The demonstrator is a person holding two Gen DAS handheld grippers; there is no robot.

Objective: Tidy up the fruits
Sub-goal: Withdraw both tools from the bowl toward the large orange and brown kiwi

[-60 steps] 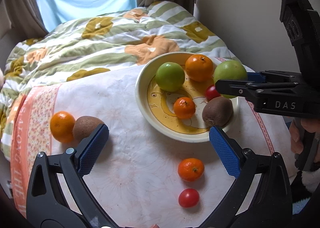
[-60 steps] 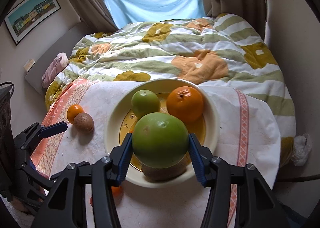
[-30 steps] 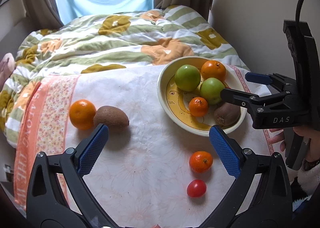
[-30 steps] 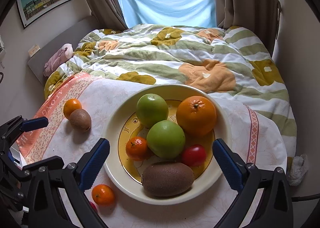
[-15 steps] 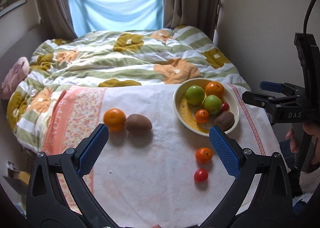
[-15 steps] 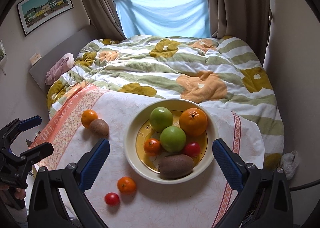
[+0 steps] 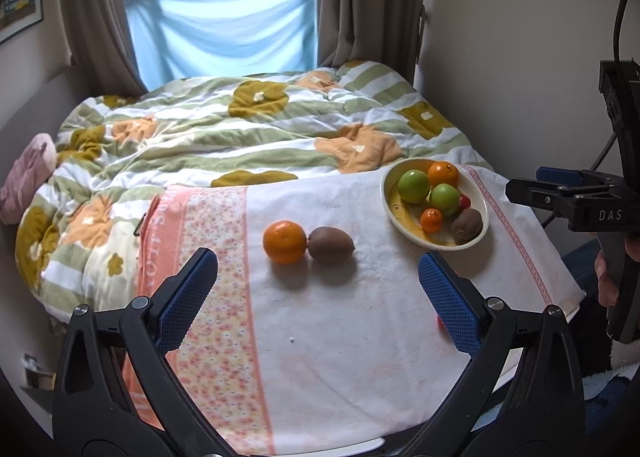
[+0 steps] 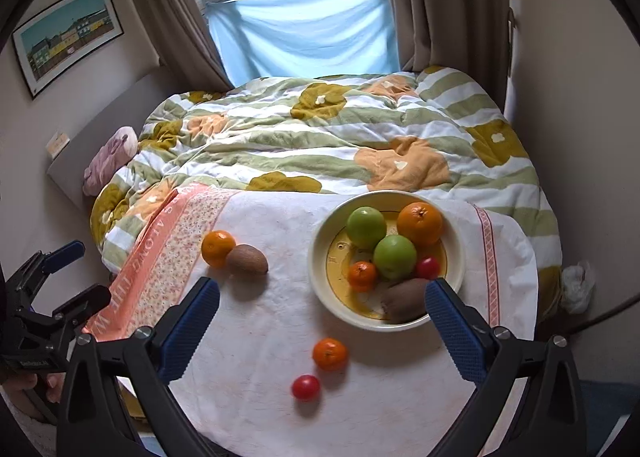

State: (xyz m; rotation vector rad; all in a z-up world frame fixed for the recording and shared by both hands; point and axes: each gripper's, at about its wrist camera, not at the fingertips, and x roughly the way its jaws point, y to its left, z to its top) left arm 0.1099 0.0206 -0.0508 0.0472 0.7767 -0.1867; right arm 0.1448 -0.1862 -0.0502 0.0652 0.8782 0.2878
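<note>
while both claws gape wide and empty, the left gripper [image 7: 318, 291] nearly hides the tomato [image 8: 305, 387].

6 fruits in bowl [image 8: 320, 285]; 4 loose on cloth [image 8: 260, 329].

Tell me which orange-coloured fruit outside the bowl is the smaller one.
The small mandarin lying beside the red tomato, in front of the bowl. The other loose orange is bigger and touches a kiwi further left.
</note>
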